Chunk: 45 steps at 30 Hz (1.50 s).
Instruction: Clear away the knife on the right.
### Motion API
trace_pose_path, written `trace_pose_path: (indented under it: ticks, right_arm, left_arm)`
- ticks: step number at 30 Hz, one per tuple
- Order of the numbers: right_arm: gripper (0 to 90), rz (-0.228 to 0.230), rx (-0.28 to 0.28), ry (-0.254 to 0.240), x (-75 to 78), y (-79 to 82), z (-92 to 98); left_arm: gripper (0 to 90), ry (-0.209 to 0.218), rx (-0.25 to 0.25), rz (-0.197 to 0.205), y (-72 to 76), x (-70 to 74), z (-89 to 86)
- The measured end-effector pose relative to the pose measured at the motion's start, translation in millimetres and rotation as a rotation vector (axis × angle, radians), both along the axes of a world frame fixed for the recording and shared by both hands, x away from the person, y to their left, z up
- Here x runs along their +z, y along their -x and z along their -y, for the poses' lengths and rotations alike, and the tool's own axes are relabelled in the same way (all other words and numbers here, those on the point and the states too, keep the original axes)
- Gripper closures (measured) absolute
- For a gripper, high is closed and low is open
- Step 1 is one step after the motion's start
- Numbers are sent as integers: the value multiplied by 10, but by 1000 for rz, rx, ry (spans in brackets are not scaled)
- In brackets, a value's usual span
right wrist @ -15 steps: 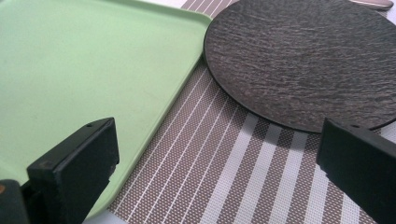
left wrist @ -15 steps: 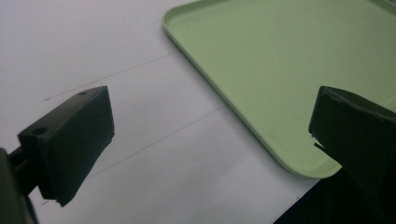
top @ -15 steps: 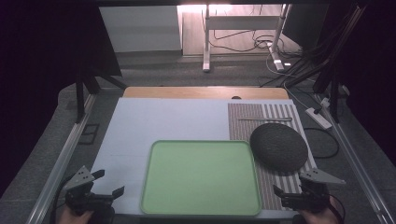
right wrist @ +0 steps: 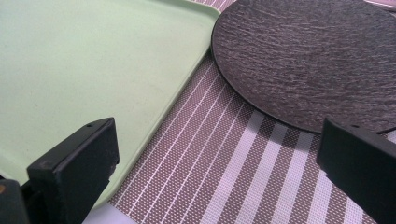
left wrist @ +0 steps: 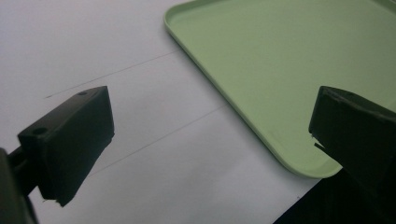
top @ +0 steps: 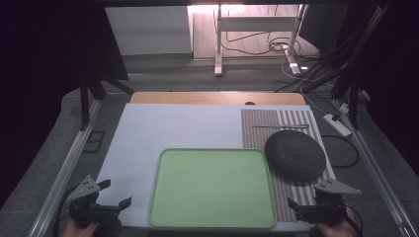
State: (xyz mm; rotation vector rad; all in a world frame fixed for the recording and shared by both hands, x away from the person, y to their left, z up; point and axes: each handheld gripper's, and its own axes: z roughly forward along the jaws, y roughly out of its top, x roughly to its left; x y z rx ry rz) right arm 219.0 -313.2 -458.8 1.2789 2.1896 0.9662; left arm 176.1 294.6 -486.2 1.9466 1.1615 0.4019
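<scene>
A light green tray (top: 212,186) lies flat and bare at the front middle of the white table top (top: 168,128). To its right a dark round plate (top: 295,154) rests on a brown striped placemat (top: 276,123), its edge just off the tray's rim. My left gripper (top: 114,195) stands open at the front left over the white surface (left wrist: 116,70), the green tray (left wrist: 280,60) just beyond its jaws. My right gripper (top: 302,206) stands open at the front right over the striped placemat (right wrist: 224,158), between the tray (right wrist: 93,60) and the plate (right wrist: 308,60). Neither holds anything.
A thin dark stick-like utensil (top: 280,126) lies on the mat behind the plate. A wooden strip (top: 217,98) runs along the table's far edge. Metal rails (top: 64,168) flank the table. Cables and a power strip (top: 336,123) lie on the floor to the right.
</scene>
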Motion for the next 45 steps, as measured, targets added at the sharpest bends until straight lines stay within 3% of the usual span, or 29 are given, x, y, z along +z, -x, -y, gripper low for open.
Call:
trace_pose_path:
  ticks: [9,14,25,28,31,39,45]
  right_arm:
    - [0,-6,-2,38,-2,-10,-32]
    - [0,-14,-1,16,8,-40,-33]
    - [0,30,40,54,61,-214,-58]
    - [0,33,60,39,69,-271,-48]
    - [0,67,74,20,93,-314,-29]
    - [0,105,51,-17,127,-488,37]
    - [0,59,44,-5,72,-681,4]
  left_arm:
    - [5,-8,2,0,0,0,9]
    - [5,-12,4,-3,-2,1,15]
    - [5,-15,7,-6,-5,-1,16]
    - [5,-13,8,-8,-7,-1,15]
    - [5,-16,8,-9,-8,-1,17]
    - [6,-25,9,-10,-9,-2,31]
    - [6,-24,10,-12,-11,-2,29]
